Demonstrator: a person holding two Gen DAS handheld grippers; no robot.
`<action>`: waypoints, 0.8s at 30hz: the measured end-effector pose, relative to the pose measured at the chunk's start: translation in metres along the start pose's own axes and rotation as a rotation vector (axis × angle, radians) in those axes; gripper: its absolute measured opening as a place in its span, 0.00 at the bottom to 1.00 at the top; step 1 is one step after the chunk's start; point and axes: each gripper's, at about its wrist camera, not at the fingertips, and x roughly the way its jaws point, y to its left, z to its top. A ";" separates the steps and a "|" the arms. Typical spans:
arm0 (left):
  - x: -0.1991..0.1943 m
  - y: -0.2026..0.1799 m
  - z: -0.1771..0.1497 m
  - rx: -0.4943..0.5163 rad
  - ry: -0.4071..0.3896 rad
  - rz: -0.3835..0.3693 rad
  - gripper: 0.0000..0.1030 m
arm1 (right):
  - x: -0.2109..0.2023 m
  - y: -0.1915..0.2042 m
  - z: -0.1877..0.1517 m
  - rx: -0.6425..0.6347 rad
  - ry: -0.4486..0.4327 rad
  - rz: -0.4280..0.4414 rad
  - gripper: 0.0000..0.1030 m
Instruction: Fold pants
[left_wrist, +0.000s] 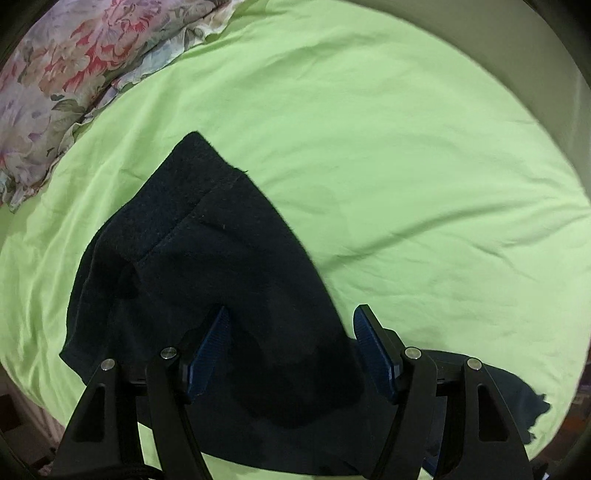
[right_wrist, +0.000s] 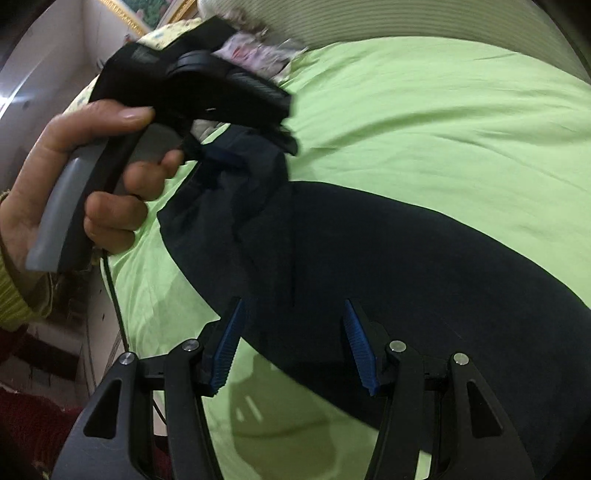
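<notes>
Bed with light green sheet fills both views. Dark navy pants lie on the sheet; in the left wrist view they spread from centre toward 6 o'clock, and in the right wrist view they run from 10 o'clock toward 4 o'clock. Floral pillow sits at 10 o'clock in the left wrist view, off the pants.

Left gripper: fingers spread, hovering over the pants, fabric visible between them, none pinched. In the right wrist view it appears at 10 o'clock, tilted down onto the raised end of the pants, the left hand wrapped round its grey handle.

Right gripper: fingers spread over the pants' near edge, nothing clamped.
</notes>
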 end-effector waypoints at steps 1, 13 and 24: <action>0.004 0.000 0.000 0.005 0.006 0.005 0.64 | 0.006 0.002 0.004 -0.009 0.013 -0.006 0.55; -0.025 0.064 -0.040 -0.077 -0.121 -0.312 0.04 | 0.022 0.033 0.007 -0.085 0.040 -0.017 0.07; -0.043 0.152 -0.115 -0.202 -0.195 -0.556 0.04 | 0.007 0.048 -0.001 -0.204 0.103 -0.047 0.06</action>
